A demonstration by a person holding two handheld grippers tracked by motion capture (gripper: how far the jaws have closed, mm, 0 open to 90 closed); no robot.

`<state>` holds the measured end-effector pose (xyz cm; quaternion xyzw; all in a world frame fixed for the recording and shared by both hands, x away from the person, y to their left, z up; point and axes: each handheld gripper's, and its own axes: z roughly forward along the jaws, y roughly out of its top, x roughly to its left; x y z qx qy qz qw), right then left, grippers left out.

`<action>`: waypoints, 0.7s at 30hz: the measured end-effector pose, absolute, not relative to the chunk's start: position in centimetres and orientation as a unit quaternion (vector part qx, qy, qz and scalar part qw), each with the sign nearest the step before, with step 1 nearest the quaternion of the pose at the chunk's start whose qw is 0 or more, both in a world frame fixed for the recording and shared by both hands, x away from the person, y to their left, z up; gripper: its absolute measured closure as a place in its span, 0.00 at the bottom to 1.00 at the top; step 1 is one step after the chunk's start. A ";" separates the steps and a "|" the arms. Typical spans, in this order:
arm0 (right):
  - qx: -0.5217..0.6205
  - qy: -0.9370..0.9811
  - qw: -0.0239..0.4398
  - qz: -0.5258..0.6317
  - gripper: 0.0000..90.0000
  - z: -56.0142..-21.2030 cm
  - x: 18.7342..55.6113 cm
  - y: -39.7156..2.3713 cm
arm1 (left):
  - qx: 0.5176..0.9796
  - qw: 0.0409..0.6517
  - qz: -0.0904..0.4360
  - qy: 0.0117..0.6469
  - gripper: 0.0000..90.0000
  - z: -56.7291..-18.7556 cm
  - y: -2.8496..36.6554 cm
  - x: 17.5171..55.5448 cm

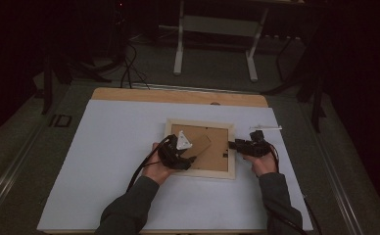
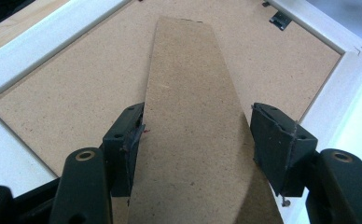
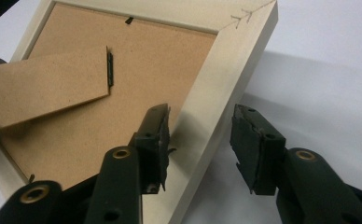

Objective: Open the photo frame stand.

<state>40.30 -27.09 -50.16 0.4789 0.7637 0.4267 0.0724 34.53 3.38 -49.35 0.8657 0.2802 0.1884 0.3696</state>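
A wooden picture frame [image 1: 201, 148] lies face down just right of centre in the high view, on the white table top [image 1: 114, 161], its brown backing board [image 1: 216, 152] turned up; the work in hand looks to be handling the cardboard easel stand [image 2: 195, 130] on that back. The left gripper [image 1: 176, 157] sits at the frame's lower left corner in the high view; in the left gripper view its jaws straddle the stand, the left pad [image 2: 131, 140] touching the stand's edge, the right pad [image 2: 274, 140] close by the other edge, though whether it presses I cannot tell for sure, so the grip may be light or not yet made. The stand runs up the middle of that view toward the upper edge and, in the right gripper view, appears lifted a little off the backing at upper left, hinged at a small dark clip [image 3: 109, 68]. The right gripper [image 1: 250, 145] is at the frame's right rail [image 3: 216, 107]; its jaws stand open astride that rail, one over the backing, one over the table, neither pressing. A retaining tab [image 2: 280, 20] at the top right of the left gripper view is still in place; I judge the job early: frame steadied, stand caught, backing not yet removed.
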 end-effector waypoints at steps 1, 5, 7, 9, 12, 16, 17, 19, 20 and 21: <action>0.480 0.764 0.071 0.427 0.63 -50.1 40.4 -27.1 | 0.866 0.369 0.190 0.279 0.44 -49.3 3.4 34.5; 0.485 0.761 0.065 0.425 0.61 -50.1 40.9 -26.9 | 0.866 0.369 0.196 0.274 0.44 -49.3 3.3 34.3; 0.488 0.761 0.061 0.424 0.60 -50.1 41.0 -26.9 | 0.866 0.370 0.197 0.273 0.44 -49.3 3.3 34.3; 0.493 0.759 0.041 0.424 0.58 -50.4 41.4 -27.1 | 0.866 0.369 0.198 0.272 0.44 -49.3 3.3 34.3; 0.497 0.753 0.026 0.429 0.59 -50.5 41.7 -27.4 | 0.866 0.371 0.198 0.271 0.44 -49.4 3.3 34.4; 0.501 0.747 0.012 0.436 0.58 -50.7 41.9 -27.6 | 0.865 0.374 0.201 0.267 0.44 -49.4 3.4 34.3; 0.501 0.747 0.010 0.436 0.58 -50.7 41.9 -27.7 | 0.865 0.374 0.202 0.265 0.44 -49.4 3.4 34.3; 0.501 0.747 0.009 0.437 0.58 -50.7 41.9 -27.7 | 0.865 0.374 0.202 0.264 0.44 -49.4 3.4 34.3; 0.501 0.748 0.006 0.436 0.58 -50.6 41.9 -27.7 | 0.865 0.377 0.205 0.261 0.44 -49.4 3.4 34.3; 0.502 0.746 0.002 0.437 0.59 -50.6 42.0 -27.8 | 0.863 0.379 0.209 0.260 0.44 -49.4 3.4 34.2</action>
